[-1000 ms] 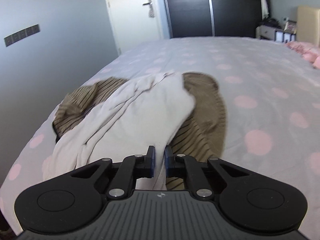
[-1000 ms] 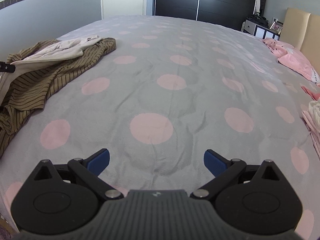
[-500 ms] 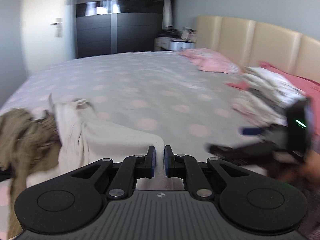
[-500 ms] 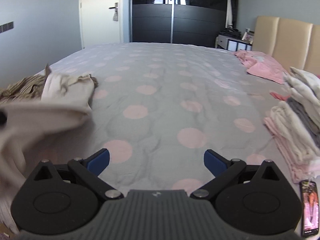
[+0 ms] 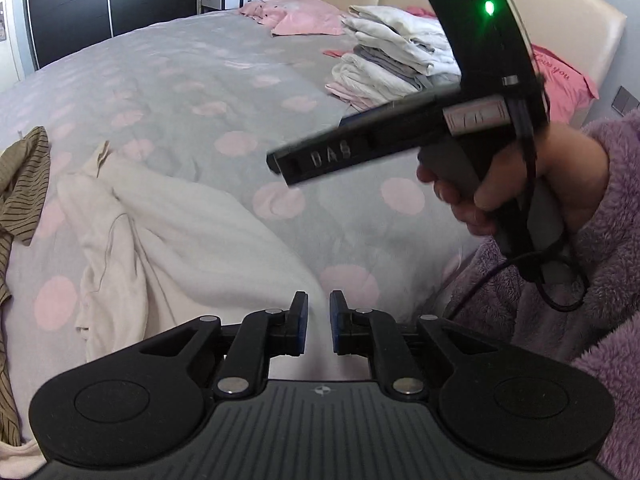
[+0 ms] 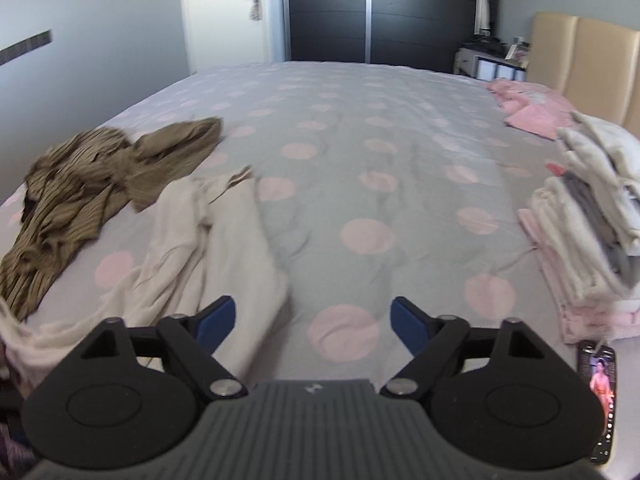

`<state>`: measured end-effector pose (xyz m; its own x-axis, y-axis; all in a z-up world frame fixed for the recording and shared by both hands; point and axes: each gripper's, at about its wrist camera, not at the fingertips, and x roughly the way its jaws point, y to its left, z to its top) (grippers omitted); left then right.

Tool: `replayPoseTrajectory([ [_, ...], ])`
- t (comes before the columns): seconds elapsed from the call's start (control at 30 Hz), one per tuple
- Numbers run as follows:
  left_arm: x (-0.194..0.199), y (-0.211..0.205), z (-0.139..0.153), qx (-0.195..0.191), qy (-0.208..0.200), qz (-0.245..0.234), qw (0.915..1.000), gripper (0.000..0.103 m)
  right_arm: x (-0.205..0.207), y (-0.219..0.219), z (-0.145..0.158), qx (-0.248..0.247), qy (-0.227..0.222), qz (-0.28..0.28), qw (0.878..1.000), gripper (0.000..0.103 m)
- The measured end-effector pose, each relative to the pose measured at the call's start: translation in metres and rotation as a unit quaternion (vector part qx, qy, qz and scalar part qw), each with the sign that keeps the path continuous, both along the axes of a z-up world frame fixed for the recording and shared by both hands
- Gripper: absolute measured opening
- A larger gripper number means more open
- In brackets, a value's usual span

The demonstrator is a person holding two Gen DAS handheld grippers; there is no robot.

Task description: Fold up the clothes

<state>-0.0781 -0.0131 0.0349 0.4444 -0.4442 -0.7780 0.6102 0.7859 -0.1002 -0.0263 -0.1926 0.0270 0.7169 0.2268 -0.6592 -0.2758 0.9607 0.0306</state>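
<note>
My left gripper [image 5: 318, 312] is shut on a corner of a cream garment [image 5: 192, 236], which trails away from it across the bed to the left. The same cream garment [image 6: 208, 248] lies crumpled at the lower left of the right wrist view. My right gripper [image 6: 313, 320] is open and empty above the bedspread, just right of the garment's edge; it also shows in the left wrist view [image 5: 360, 148], held by a hand in a purple fleece sleeve. A brown striped garment [image 6: 92, 184] lies bunched at the bed's left side, also seen in the left wrist view [image 5: 24, 184].
The bed [image 6: 360, 152] has a grey cover with pink dots. A stack of folded clothes [image 6: 592, 220] sits at its right, also in the left wrist view [image 5: 396, 60]. A phone [image 6: 602, 400] lies by the stack. Pink pillows [image 5: 304, 16] and a beige headboard [image 6: 584, 56] stand beyond.
My left gripper has pulled the cream garment off the brown striped one and swung right toward the headboard side. The right gripper has moved closer to the garment, still open.
</note>
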Motion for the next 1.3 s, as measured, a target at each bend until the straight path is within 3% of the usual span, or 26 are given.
replayPoseTrajectory([
  [0.07, 0.0, 0.005, 0.001, 0.008, -0.009, 0.006, 0.9999, 0.027, -0.002, 0.007, -0.006, 0.001, 0.009, 0.019, 1.0, 0.079],
  [0.1, 0.001, 0.008, 0.0, 0.013, -0.015, 0.016, 0.9997, 0.028, -0.002, 0.011, -0.007, 0.002, 0.013, 0.026, 1.0, 0.073],
  [0.3, 0.028, 0.032, -0.01, 0.069, -0.05, 0.095, 0.9918, 0.028, 0.006, 0.038, -0.021, 0.025, 0.044, 0.075, 0.996, 0.05],
  [0.47, 0.054, 0.045, -0.037, 0.115, -0.047, 0.117, 0.9854, 0.028, 0.014, 0.071, -0.039, 0.039, 0.077, 0.128, 0.988, 0.048],
  [0.67, 0.069, 0.06, -0.065, 0.102, -0.012, 0.115, 0.988, 0.028, 0.03, 0.098, -0.068, 0.038, 0.115, 0.164, 0.979, 0.028],
  [0.8, 0.078, 0.069, -0.077, 0.11, -0.008, 0.117, 0.987, 0.028, 0.045, 0.107, -0.086, 0.053, 0.139, 0.168, 0.974, 0.026],
  [0.83, 0.08, 0.072, -0.079, 0.106, -0.004, 0.122, 0.9869, 0.026, 0.047, 0.109, -0.088, 0.058, 0.143, 0.169, 0.973, 0.026],
  [0.87, 0.082, 0.076, -0.079, 0.099, 0.0, 0.129, 0.9868, 0.014, 0.05, 0.112, -0.091, 0.062, 0.147, 0.171, 0.972, 0.026],
  [0.93, 0.085, 0.087, -0.078, 0.081, 0.003, 0.154, 0.9847, 0.01, 0.055, 0.118, -0.096, 0.066, 0.154, 0.173, 0.971, 0.027],
  [1.07, 0.087, 0.117, -0.065, 0.045, -0.013, 0.227, 0.9727, 0.008, 0.06, 0.129, -0.102, 0.069, 0.16, 0.174, 0.969, 0.027],
  [1.17, 0.085, 0.136, -0.055, 0.036, -0.041, 0.283, 0.9576, 0.008, 0.064, 0.13, -0.101, 0.076, 0.161, 0.16, 0.971, 0.006],
  [1.3, 0.085, 0.158, -0.042, 0.031, -0.068, 0.342, 0.9369, 0.007, 0.062, 0.124, -0.09, 0.081, 0.148, 0.152, 0.974, 0.005],
])
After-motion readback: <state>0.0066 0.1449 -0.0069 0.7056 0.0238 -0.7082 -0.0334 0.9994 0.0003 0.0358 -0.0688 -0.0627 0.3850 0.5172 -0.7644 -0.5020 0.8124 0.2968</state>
